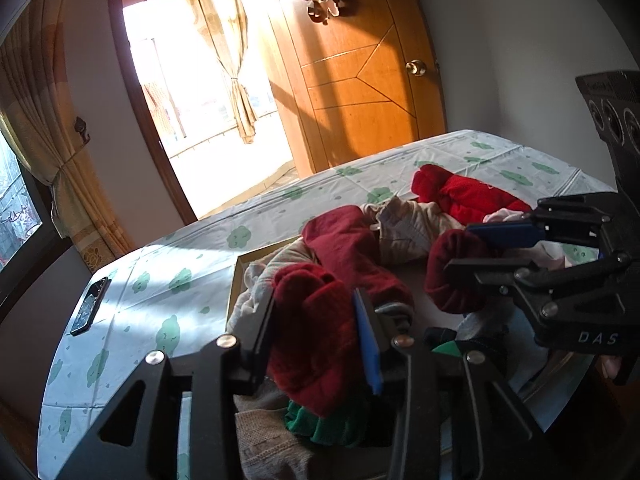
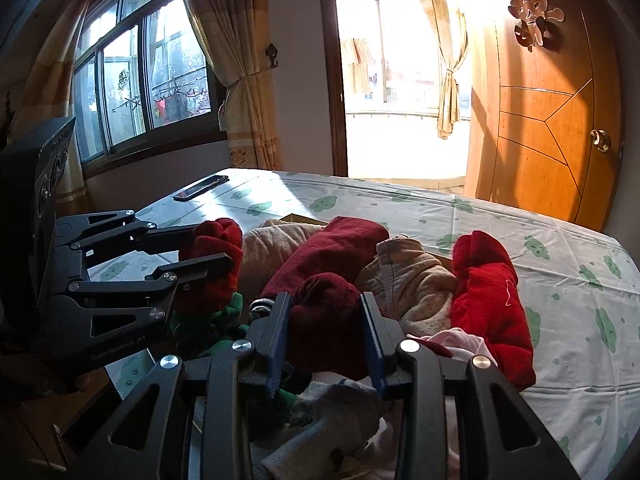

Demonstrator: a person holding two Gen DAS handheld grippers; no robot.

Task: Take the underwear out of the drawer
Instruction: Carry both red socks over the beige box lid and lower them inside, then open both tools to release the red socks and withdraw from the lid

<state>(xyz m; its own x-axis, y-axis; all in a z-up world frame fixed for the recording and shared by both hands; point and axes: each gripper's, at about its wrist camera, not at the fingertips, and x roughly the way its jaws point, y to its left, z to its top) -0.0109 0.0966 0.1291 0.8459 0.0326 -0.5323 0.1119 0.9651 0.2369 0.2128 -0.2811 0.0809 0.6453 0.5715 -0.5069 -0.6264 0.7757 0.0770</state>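
Both grippers work the pile in the drawer [image 1: 240, 276] on the desk [image 1: 160, 280]. The left hand-held gripper [image 1: 320, 340] and the right hand-held gripper [image 2: 326, 332] each straddle a dark red underwear roll [image 1: 316, 332]; whether the pads clamp cannot be told. Next comes a firm squeeze and a lift clear.

- Dark red rolled underwear [image 1: 316, 336] sits upright between the left tool's pads, above a green piece [image 1: 320, 424].
- Another dark red roll [image 2: 324, 320] stands between the right tool's pads.
- Beige [image 2: 412, 288] and bright red [image 2: 488, 296] garments lie heaped over the shallow cardboard drawer [image 1: 240, 280].
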